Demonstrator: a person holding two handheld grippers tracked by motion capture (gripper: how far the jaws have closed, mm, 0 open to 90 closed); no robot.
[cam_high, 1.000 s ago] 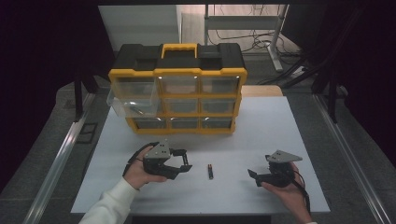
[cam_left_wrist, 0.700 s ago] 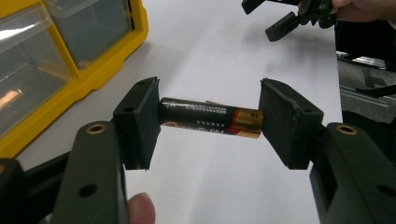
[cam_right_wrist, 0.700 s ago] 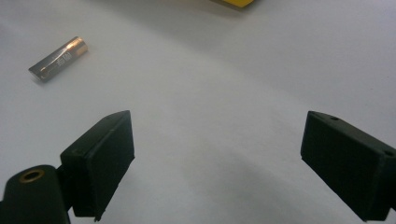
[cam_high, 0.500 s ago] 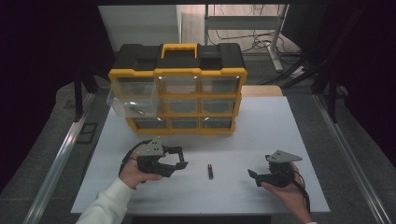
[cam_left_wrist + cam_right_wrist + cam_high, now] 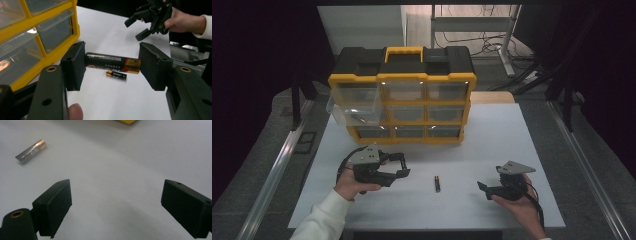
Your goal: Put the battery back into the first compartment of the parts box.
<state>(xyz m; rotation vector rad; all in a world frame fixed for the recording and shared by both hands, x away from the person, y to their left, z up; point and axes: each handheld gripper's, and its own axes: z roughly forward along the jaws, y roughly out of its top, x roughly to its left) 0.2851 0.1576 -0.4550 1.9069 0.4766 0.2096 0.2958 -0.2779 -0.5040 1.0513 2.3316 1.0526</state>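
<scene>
A black and gold battery (image 5: 112, 62) is clamped end to end between the jaws of my left gripper (image 5: 401, 165), which hovers just above the white table (image 5: 492, 135) at the front left. A second, similar battery (image 5: 437, 183) (image 5: 116, 74) lies loose on the table between the two grippers. My right gripper (image 5: 484, 190) rests low at the front right, open, with nothing between its pads; its own view shows the loose battery (image 5: 31, 151) off to the upper left.
A yellow and black drawer organizer (image 5: 402, 97) stands at the back of the table. Its top left clear drawer (image 5: 354, 107) is pulled out. A metal rail (image 5: 277, 170) runs along the table's left side.
My left gripper has drawn back slightly to the left. The loose battery and the right gripper have stayed put.
</scene>
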